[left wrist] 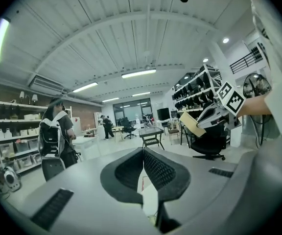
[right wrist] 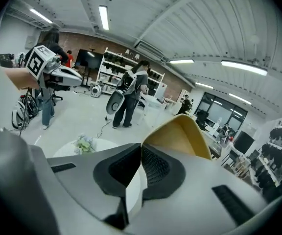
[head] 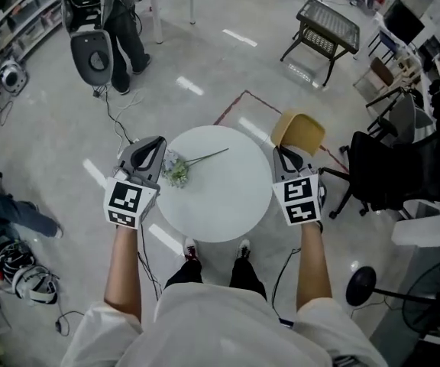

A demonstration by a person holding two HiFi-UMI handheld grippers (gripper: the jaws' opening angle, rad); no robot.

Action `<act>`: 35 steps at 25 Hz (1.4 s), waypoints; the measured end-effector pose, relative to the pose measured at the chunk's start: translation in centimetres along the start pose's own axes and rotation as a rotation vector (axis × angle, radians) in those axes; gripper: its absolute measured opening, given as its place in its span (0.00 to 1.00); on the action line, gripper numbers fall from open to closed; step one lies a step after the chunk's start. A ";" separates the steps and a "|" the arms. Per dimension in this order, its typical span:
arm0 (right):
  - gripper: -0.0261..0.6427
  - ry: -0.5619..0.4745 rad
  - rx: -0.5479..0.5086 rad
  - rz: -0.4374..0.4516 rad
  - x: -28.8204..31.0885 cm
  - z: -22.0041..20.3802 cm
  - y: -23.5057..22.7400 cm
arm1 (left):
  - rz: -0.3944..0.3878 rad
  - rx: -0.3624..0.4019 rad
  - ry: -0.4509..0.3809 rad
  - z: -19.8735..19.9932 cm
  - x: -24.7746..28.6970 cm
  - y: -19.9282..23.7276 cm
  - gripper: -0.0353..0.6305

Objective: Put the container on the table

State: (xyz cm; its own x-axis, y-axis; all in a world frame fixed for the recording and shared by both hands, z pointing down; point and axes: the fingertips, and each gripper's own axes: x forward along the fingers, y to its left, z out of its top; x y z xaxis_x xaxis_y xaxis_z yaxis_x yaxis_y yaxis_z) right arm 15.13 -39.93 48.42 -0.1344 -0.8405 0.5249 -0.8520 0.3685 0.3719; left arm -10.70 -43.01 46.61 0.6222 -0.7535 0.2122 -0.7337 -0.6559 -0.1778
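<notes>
The person wore a cream short-sleeved shirt (head: 228, 319) and black trousers (head: 212, 272). The left tool (head: 157, 141) and right tool (head: 283, 151) were grey.

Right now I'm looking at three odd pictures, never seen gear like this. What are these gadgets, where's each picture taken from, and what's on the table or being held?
No robot here: a person stands at a round white table with a hand-held two-jaw gripper in each hand. The top-down picture comes from a camera on the person's head. The other two come from cameras riding on the grippers, looking along their jaws. The marker cubes belong to the grippers. A flower sprig lies on the table. The left gripper is shut and empty. The right gripper pinches a tan container, held beyond the table's right edge.
</notes>
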 end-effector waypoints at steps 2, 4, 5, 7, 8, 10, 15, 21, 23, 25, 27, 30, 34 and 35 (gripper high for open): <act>0.07 0.046 -0.012 0.058 3.8 -2.9 0.3 | 0.018 -0.018 0.034 -1.7 1.8 -0.2 0.08; 0.07 0.098 -0.039 0.122 7.6 -6.0 1.0 | 0.038 -0.038 0.065 -3.4 3.2 -0.4 0.08; 0.07 0.127 -0.055 0.150 9.4 -7.5 1.5 | 0.045 -0.048 0.080 -4.2 3.8 -0.5 0.08; 0.07 0.191 -0.087 0.203 12.7 -10.8 2.7 | 0.054 -0.068 0.112 -6.1 4.6 -0.9 0.08; 0.07 0.222 -0.103 0.229 14.2 -12.3 3.5 | 0.056 -0.078 0.130 -7.2 4.9 -1.1 0.08; 0.07 0.273 -0.132 0.280 16.8 -15.1 5.3 | 0.060 -0.097 0.168 -9.4 5.3 -1.5 0.08; 0.07 0.375 -0.200 0.379 21.6 -20.5 9.7 | 0.085 -0.124 0.254 -13.9 5.9 -1.5 0.08; 0.07 0.439 -0.326 0.418 24.4 -23.7 14.0 | 0.122 -0.165 0.297 -16.6 5.8 -0.6 0.08; 0.08 0.442 -0.351 0.417 24.8 -24.1 15.0 | 0.120 -0.164 0.303 -17.1 5.6 -0.5 0.08; 0.09 0.445 -0.346 0.415 25.0 -23.9 15.2 | 0.113 -0.160 0.309 -17.1 5.6 -0.3 0.08; 0.11 0.443 -0.324 0.403 24.8 -23.4 14.6 | 0.109 -0.159 0.306 -16.6 5.8 -0.2 0.08; 0.15 0.422 -0.254 0.378 23.7 -21.5 13.3 | 0.105 -0.152 0.286 -15.6 5.4 -0.3 0.08; 0.14 0.331 -0.124 0.324 21.4 -15.5 9.2 | 0.101 -0.120 0.229 -12.0 5.4 0.7 0.08; 0.12 0.294 -0.095 0.296 20.7 -13.4 7.1 | 0.103 -0.105 0.206 -10.3 5.8 0.9 0.08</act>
State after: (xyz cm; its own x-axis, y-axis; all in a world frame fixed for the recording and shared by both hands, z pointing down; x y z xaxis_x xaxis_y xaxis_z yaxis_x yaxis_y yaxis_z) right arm 13.06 -49.38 72.15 -0.2051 -0.5490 0.8103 -0.7462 0.6234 0.2335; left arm -10.53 -47.52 57.54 0.4821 -0.7837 0.3918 -0.8211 -0.5601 -0.1100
